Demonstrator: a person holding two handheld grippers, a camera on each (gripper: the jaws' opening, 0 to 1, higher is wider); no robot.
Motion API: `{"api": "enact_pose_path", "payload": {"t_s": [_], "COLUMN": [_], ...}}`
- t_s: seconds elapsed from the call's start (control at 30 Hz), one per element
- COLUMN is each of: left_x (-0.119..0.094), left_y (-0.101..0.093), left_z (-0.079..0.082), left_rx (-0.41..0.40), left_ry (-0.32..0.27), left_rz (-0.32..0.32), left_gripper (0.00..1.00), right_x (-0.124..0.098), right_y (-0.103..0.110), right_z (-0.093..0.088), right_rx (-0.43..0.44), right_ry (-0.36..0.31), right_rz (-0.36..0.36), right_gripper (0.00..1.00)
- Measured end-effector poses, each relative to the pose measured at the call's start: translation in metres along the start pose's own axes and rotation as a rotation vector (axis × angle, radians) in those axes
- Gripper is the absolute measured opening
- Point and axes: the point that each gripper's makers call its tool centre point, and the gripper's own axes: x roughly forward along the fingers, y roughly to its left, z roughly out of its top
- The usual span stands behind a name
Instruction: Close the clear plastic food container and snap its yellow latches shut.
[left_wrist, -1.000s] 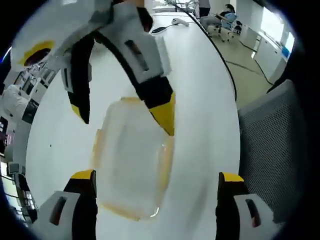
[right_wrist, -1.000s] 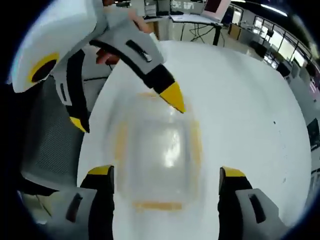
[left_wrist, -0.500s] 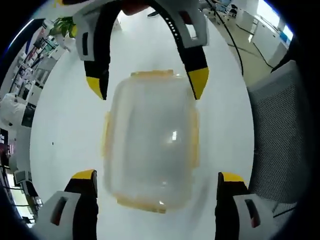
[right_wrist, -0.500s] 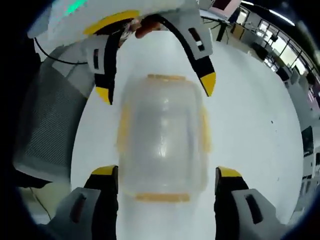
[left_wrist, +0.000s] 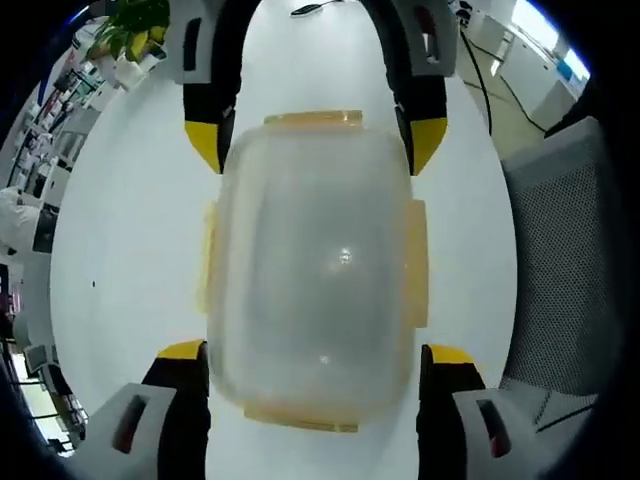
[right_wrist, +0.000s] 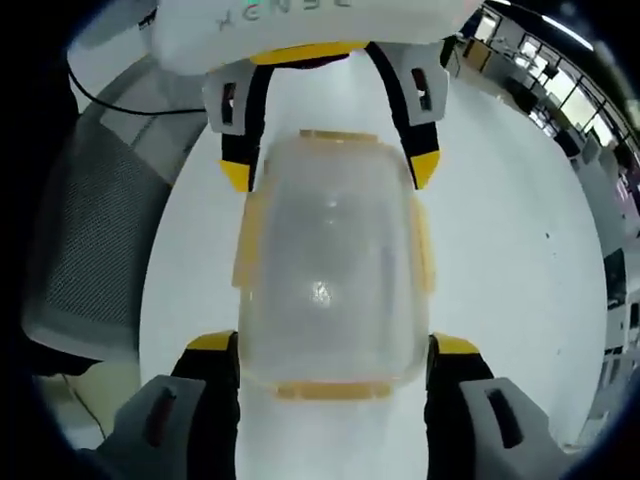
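The clear plastic container (left_wrist: 315, 270) (right_wrist: 330, 265) lies on the white table (left_wrist: 130, 260) with its lid on top. Its yellow latches (left_wrist: 418, 262) (right_wrist: 244, 252) stick outward along the sides and ends. My left gripper (left_wrist: 312, 358) is open, one jaw on each side of the container's near end. My right gripper (left_wrist: 316, 143) comes in from the opposite end, also open, its yellow tips beside the far corners. In the right gripper view the right gripper (right_wrist: 333, 347) straddles the near end and the left gripper (right_wrist: 331, 168) flanks the far end.
A grey mesh chair (left_wrist: 570, 250) (right_wrist: 90, 250) stands close to the table's edge on one side. A potted plant (left_wrist: 130, 30) sits at the far left. Office desks (right_wrist: 540, 60) lie beyond the table, and a black cable (right_wrist: 110, 100) runs near the chair.
Both grippers have swung from angled positions over the lid to face each other squarely and have come closer, so their jaws now flank the container's two ends. The container stayed in place.
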Motion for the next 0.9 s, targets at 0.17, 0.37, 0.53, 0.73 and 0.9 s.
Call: {"api": "enact_pose_path", "payload": {"t_s": [0.17,0.37,0.53,0.73,0.9], "left_x": [-0.0005,0.0007,0.0005,0.0006,-0.0011], "left_y": [-0.0001,-0.0008,-0.0004,-0.0023,-0.0039], "left_z": [0.0000,0.0003,0.0002,-0.0031,-0.0065], "left_rx": [-0.003,-0.003,-0.008,-0.011,-0.017], "left_ry": [-0.014,0.006,-0.009,0.006,0.003], "left_rz": [-0.022,-0.019,-0.022,-0.018,-0.018], "left_gripper": [0.77,0.77,0.76,0.76,0.76], "right_x": [0.0007,-0.0003,-0.0002,0.0018,0.0032], "right_y": [-0.0001,-0.0003,-0.0001,0.0013,0.0021], "right_z": [-0.0003,-0.0008,0.0004,0.0035,0.0058], "right_rx": [-0.002,0.004,0.004,0.002,-0.001], "right_ry": [0.014,-0.024,-0.037,-0.029,-0.018], "right_rz": [0.002,0.002,0.002,0.004,0.006], "right_gripper": [0.73,0.72,0.72,0.72,0.72]}}
